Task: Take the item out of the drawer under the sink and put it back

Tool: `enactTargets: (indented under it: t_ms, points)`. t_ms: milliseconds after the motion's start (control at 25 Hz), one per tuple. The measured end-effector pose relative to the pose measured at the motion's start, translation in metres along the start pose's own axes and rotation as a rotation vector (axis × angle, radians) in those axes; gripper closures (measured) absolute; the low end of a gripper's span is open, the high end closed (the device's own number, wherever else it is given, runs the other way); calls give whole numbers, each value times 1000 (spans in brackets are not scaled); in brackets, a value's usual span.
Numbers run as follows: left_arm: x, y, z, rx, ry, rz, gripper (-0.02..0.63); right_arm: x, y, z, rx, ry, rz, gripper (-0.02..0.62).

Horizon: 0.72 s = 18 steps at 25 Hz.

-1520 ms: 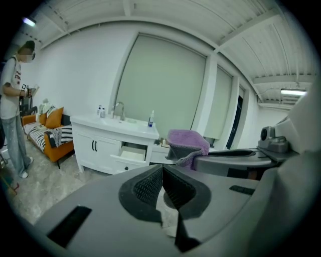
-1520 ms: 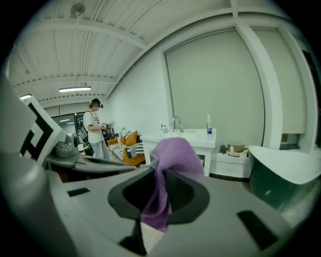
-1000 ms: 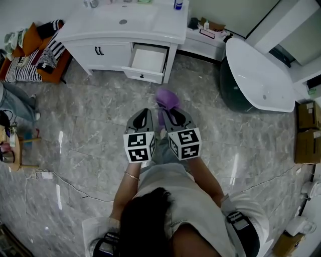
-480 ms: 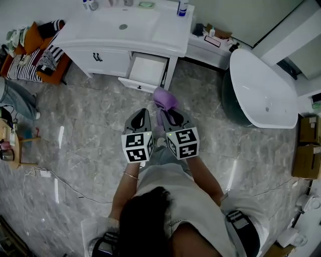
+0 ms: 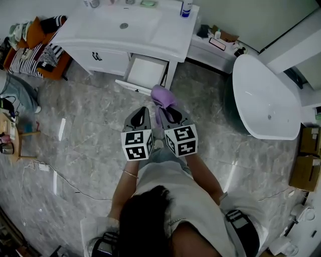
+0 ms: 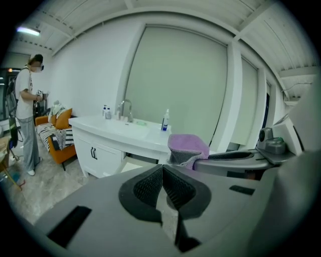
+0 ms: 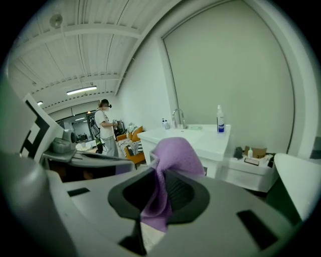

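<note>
One orange chair [image 5: 35, 37] heaped with striped cushions stands at the far left, against the left end of the white vanity [image 5: 100, 55]; the sink [image 5: 113, 20] lies in the vanity top, with a tap at its back edge and a blue-and-white bottle [image 5: 186, 7] at the top's back right corner; under the right half of the top the drawer [image 5: 145, 73] stands pulled out over the grey marble floor [image 5: 90, 130]; just in front of the drawer's front edge, and clear of it, the two grippers are held side by side in the air, both pointing toward the vanity; the left gripper [image 5: 142, 113] has its ribbed pads pressed together with nothing between them, as the left gripper view shows [image 6: 161, 173]; beside it the right gripper [image 5: 168, 113] pinches the purple cloth [image 5: 161, 95], which bunches up past the fingertips and hangs in a narrow fold down between the pads [image 7: 159, 198] in the right gripper view; the cloth is thus outside the drawer, held over the floor near its right front corner; right of the vanity a low white stand [image 5: 213, 47] carries small bottles and a box; further right is a white bathtub [image 5: 263, 98], and cardboard boxes [image 5: 303, 155] sit at the right edge; both gripper views show a person [image 6: 27, 110] standing in the background beyond the chair.
</note>
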State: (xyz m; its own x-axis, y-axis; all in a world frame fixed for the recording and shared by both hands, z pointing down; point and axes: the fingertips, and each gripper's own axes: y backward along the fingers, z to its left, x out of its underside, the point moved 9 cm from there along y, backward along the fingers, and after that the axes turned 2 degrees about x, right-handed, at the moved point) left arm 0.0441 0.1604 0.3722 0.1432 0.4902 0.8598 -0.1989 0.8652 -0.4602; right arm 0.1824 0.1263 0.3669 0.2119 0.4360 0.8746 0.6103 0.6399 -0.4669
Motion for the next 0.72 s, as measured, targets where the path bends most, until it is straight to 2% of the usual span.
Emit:
enactTargets:
  t_ms: [240, 720]
  points:
    - [-5, -12, 3, -36, 5, 8, 600, -1, -11, -12, -19, -12, 7, 523]
    - [-9, -35, 22, -22, 12, 17, 601, -6, -37, -20, 3, -17, 9, 523]
